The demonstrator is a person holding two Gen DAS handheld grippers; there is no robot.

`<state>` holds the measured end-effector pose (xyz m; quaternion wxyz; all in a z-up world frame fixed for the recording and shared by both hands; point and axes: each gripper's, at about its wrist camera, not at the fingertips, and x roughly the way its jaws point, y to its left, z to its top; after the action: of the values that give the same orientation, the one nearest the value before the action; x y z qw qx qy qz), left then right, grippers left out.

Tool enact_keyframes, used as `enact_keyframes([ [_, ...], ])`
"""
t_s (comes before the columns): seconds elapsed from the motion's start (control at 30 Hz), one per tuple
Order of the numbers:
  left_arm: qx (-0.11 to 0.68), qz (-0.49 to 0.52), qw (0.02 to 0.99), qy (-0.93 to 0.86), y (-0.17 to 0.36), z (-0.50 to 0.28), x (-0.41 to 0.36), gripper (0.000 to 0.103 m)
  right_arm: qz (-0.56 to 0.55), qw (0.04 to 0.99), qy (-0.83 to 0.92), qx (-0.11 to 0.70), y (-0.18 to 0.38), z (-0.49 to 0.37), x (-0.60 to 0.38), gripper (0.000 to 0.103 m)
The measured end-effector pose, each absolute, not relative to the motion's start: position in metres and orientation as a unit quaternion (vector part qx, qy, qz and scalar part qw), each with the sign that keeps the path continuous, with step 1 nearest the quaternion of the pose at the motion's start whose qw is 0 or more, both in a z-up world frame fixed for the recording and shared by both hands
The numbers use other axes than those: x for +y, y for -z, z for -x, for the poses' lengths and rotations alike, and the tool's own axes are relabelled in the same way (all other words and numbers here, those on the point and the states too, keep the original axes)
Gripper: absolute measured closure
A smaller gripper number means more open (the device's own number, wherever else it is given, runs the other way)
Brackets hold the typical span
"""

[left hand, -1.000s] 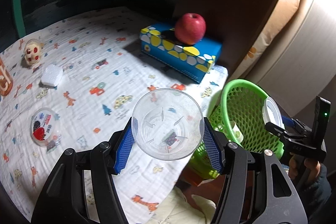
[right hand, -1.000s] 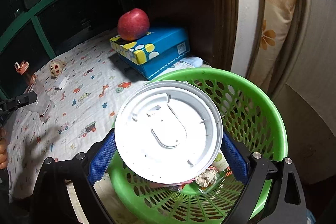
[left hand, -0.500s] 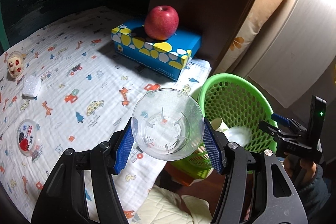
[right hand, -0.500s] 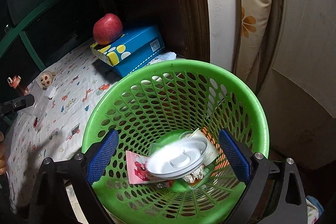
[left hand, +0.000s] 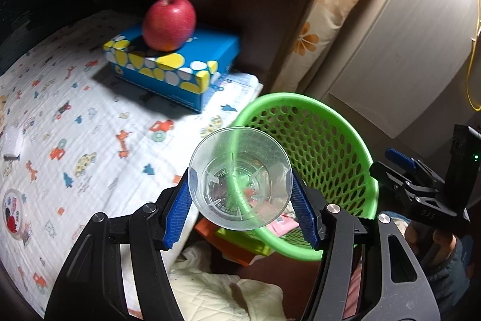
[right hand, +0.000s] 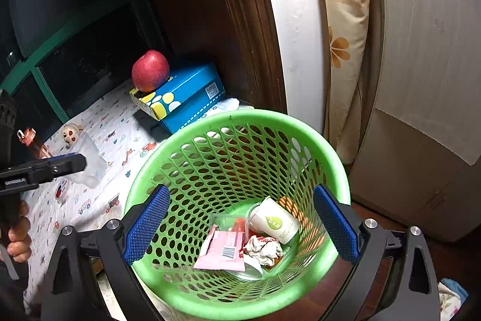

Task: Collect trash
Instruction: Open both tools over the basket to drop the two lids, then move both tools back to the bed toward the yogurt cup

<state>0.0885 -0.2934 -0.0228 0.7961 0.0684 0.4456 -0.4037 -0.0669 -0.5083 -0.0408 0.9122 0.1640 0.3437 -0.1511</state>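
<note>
The clear plastic cup [left hand: 240,179], ribbed inside and empty, is pinched between the left gripper [left hand: 240,209]'s blue fingers [left hand: 177,209], its mouth toward the camera, over the green basket [left hand: 360,152]'s near rim. The right gripper [right hand: 240,226] hangs spread and empty above the basket.

Count: 1 clear cup [left hand: 240,182]; 1 green basket [right hand: 237,122]; 1 apple [left hand: 169,23]; 1 tissue box [left hand: 180,71]; 2 claws.

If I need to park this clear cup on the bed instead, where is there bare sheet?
Bare printed sheet lies between the blue tissue box and the round sticker tub. The green basket crowds the bed's corner; its bottom already holds trash.
</note>
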Motion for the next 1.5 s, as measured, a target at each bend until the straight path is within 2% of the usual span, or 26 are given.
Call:
enact_keyframes([
  [0.47, 0.481, -0.074, 0.746, 0.456, 0.049, -0.065, -0.339, 0.040, -0.183, 0.921, 0.159, 0.306, 0.023, 0.091, -0.519, 0.010],
  [0.5, 0.481, -0.074, 0.744, 0.459, 0.050, -0.065, -0.340, 0.038, -0.185, 0.920, 0.160, 0.306, 0.023, 0.092, -0.520, 0.010],
  [0.53, 0.482, -0.074, 0.742, 0.460, 0.051, -0.064, -0.340, 0.031, -0.186, 0.920, 0.160, 0.306, 0.024, 0.092, -0.521, 0.010],
  [0.57, 0.484, -0.071, 0.739, 0.462, 0.051, -0.064, -0.340, 0.029, -0.188, 0.919, 0.160, 0.306, 0.024, 0.092, -0.521, 0.010],
  [0.77, 0.483, -0.056, 0.737, 0.469, 0.045, -0.064, -0.331, 0.028, -0.193, 0.919, 0.155, 0.308, 0.026, 0.092, -0.518, 0.010],
  [1.17, 0.452, -0.051, 0.794, 0.404, 0.019, -0.087, -0.257, 0.028, -0.181, 0.928, 0.113, 0.305, 0.018, 0.073, -0.488, 0.010],
  [1.5, 0.447, -0.023, 0.844, 0.296, 0.031, -0.121, -0.157, 0.028, -0.150, 0.935, 0.046, 0.319, 0.012, 0.027, -0.432, 0.010],
])
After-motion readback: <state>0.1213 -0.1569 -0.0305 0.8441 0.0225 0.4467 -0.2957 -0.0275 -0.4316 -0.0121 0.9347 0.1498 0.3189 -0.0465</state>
